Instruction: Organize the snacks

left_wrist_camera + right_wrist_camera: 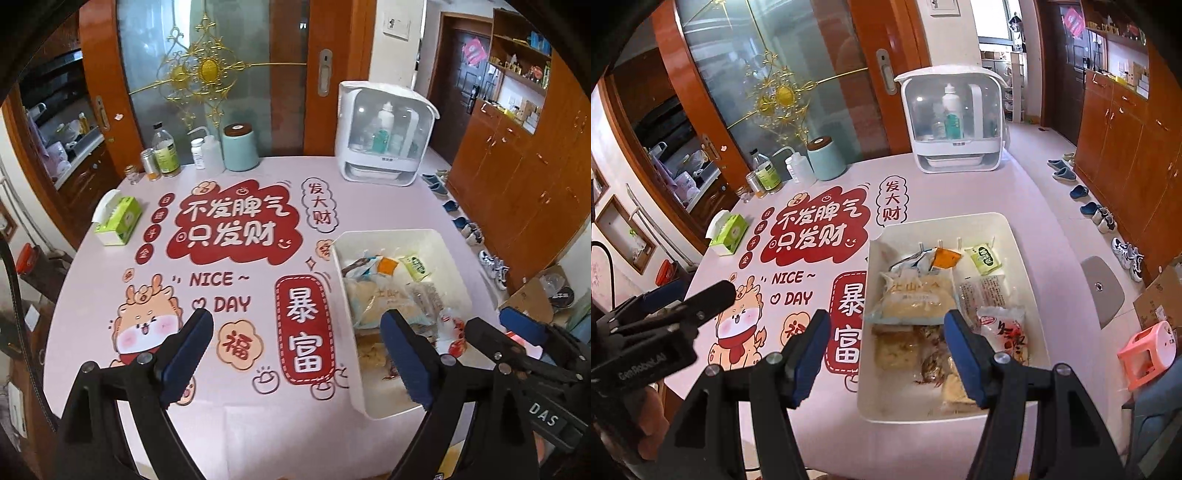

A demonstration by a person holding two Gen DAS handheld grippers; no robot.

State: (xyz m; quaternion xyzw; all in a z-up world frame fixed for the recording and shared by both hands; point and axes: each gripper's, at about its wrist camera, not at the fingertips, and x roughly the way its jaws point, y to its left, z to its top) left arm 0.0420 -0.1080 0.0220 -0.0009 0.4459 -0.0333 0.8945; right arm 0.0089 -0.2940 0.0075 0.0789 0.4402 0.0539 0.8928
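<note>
A white tray sits on the right side of the table and holds several wrapped snacks. Among them are a large pale bag, a green packet, an orange packet and a red-and-white packet. My right gripper hovers open above the tray's near left part, with nothing between its fingers. My left gripper is open wide over the printed tablecloth, just left of the tray, and is also empty. It also shows at the left edge of the right wrist view.
A green tissue box lies at the table's left. Bottles and a teal canister line the far edge, beside a white storage box. On the floor to the right are shoes, a grey seat and a pink stool.
</note>
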